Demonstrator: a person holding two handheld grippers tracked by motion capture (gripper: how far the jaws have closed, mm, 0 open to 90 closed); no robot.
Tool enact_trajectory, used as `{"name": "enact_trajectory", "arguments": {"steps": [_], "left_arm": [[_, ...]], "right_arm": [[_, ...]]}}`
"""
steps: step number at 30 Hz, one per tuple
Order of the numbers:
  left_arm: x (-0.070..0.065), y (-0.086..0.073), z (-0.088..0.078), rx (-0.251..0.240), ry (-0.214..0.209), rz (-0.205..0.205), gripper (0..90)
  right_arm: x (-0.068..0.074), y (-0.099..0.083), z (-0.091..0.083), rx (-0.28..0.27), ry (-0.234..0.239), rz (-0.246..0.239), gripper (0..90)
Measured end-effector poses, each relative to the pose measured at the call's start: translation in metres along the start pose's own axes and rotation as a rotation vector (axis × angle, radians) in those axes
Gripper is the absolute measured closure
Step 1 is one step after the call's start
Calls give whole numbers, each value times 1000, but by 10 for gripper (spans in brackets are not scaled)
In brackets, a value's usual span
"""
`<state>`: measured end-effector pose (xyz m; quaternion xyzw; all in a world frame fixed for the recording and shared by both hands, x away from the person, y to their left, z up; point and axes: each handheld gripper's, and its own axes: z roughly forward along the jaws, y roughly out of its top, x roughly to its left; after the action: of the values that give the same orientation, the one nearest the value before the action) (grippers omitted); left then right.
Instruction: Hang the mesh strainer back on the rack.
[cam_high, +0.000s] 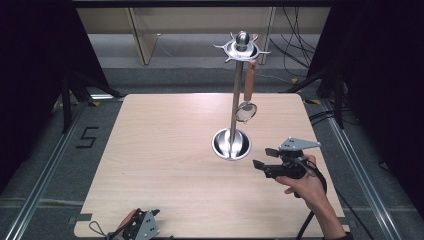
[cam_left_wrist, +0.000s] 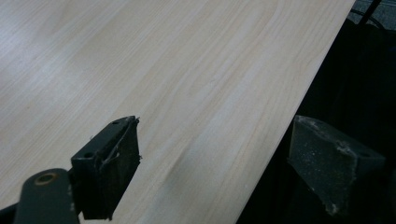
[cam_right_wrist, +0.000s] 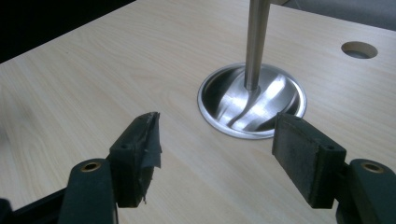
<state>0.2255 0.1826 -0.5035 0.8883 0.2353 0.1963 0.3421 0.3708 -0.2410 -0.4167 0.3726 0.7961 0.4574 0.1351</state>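
Hovering with jaws spread and empty, right gripper (cam_high: 262, 157) just right of the round polished steel stand base (cam_high: 231, 144), pole standing upright beyond.

A single digit "5" (cam_high: 87, 137) stands in black on the grey floor (cam_high: 50, 150) left of the table, seen in the high view; it reads upright from the person's side; the table top, the metal stand and both grippers carry no legible text, label or brand.
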Motion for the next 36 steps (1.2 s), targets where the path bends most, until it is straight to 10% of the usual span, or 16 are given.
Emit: {"name": "enact_trajectory", "arguments": {"steps": [36], "left_arm": [[-1, 0, 2, -20, 1, -10, 155]], "right_arm": [[16, -57, 13, 63, 49, -14, 298]]}}
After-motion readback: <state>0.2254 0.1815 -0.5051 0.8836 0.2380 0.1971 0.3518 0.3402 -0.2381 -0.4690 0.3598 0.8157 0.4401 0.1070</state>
